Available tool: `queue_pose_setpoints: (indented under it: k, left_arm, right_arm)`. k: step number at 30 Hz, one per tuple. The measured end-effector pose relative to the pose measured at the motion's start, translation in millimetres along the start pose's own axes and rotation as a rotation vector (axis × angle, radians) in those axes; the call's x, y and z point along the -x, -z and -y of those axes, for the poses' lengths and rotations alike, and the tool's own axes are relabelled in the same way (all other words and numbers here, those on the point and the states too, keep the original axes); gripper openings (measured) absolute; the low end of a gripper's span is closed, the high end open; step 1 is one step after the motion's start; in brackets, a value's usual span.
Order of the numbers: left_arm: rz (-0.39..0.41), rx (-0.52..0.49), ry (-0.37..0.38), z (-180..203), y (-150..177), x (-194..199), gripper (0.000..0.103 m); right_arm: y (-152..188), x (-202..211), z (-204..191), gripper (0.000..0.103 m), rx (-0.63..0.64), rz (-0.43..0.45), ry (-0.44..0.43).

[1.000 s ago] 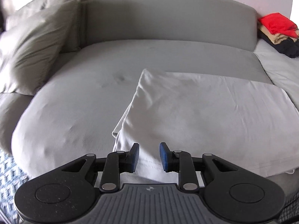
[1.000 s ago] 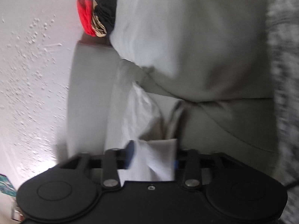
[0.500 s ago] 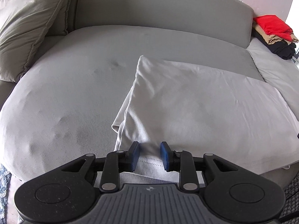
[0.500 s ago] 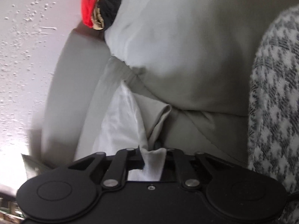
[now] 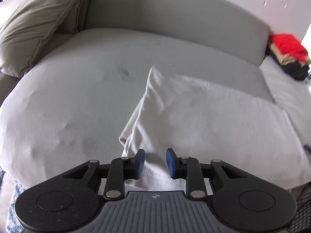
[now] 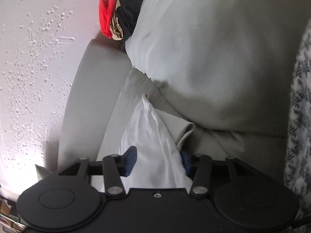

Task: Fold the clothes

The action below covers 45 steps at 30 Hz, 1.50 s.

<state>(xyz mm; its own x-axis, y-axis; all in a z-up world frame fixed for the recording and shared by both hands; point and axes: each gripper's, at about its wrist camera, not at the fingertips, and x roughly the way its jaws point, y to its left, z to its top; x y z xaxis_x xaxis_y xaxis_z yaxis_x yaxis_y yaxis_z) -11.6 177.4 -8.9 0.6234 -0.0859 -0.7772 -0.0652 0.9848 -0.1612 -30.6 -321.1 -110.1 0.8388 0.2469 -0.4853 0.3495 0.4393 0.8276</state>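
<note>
White cloth [image 5: 204, 120] spread flat on the sofa seat [image 5: 77, 101], near its front edge. Left gripper [image 5: 155, 162] parted, over the cloth's near hem. Right gripper [image 6: 158, 161] spread wide, cloth between its pads. Folded pile [image 5: 287, 54] at the seat's far right corner.

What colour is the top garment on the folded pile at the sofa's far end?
Red, above tan and black layers; the left wrist view shows it best.
</note>
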Motion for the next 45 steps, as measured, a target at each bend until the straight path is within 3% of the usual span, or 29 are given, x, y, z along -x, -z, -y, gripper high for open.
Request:
queue_pose_setpoints:
  k: [3,4,6,8,11,15,18,21,22,25,30,33,36,39,45]
  left_arm:
    - [0.005,-0.039,-0.01,-5,-4,2,0.017]
    - [-0.037,-0.052,0.001,-5,-5,-4,0.015]
    - [-0.129,-0.072,0.002,-8,-5,-16,0.022]
    - [-0.144,-0.084,-0.02,-9,-6,-17,0.023]
    - [-0.166,-0.1,-0.052,-10,-6,-19,0.022]
    - [-0.053,-0.111,-0.051,-7,-2,0,0.021]
    - [0.027,-0.103,-0.031,-12,-5,14,0.022]
    - [0.061,-0.12,-0.11,-18,-16,15,0.022]
    - [0.062,-0.114,-0.131,-20,-19,13,0.022]
    - [0.032,-0.003,-0.073,-42,-20,11,0.022]
    - [0.06,0.156,-0.021,-67,-15,17,0.018]
    - [0.079,0.184,-0.024,-70,-14,19,0.018]
    - [0.084,0.185,-0.034,-69,-14,19,0.018]
    - [0.077,0.181,-0.034,-72,-11,22,0.019]
    - [0.101,0.207,0.003,-76,-13,22,0.019]
  right_arm:
    - [-2,0,1,0.029,0.028,-0.005,0.01]
    - [-2,0,0,0.029,0.042,-0.006,0.015]
    - [-3,-1,0,0.027,0.069,-0.006,0.026]
    - [-4,-2,-1,0.009,0.097,-0.007,0.036]
    - [-6,-3,-5,0.004,0.118,-0.006,0.052]
    - [-5,1,-31,0.004,0.233,0.0,0.108]
    - [1,1,-71,0.004,0.387,0.01,0.147]
    - [15,-2,-118,0.004,0.554,0.01,0.165]
    - [25,-3,-138,0.004,0.622,0.01,0.156]
    - [65,-9,-193,0.004,0.809,-0.004,0.1]
    - [154,-33,-257,0.004,1.056,-0.103,-0.026]
    - [210,-71,-269,0.004,1.127,-0.254,-0.029]
    - [253,-112,-260,0.004,1.141,-0.441,0.037]
    - [270,-122,-255,0.004,1.128,-0.477,0.07]
    - [250,-104,-276,0.004,1.026,-0.461,-0.009]
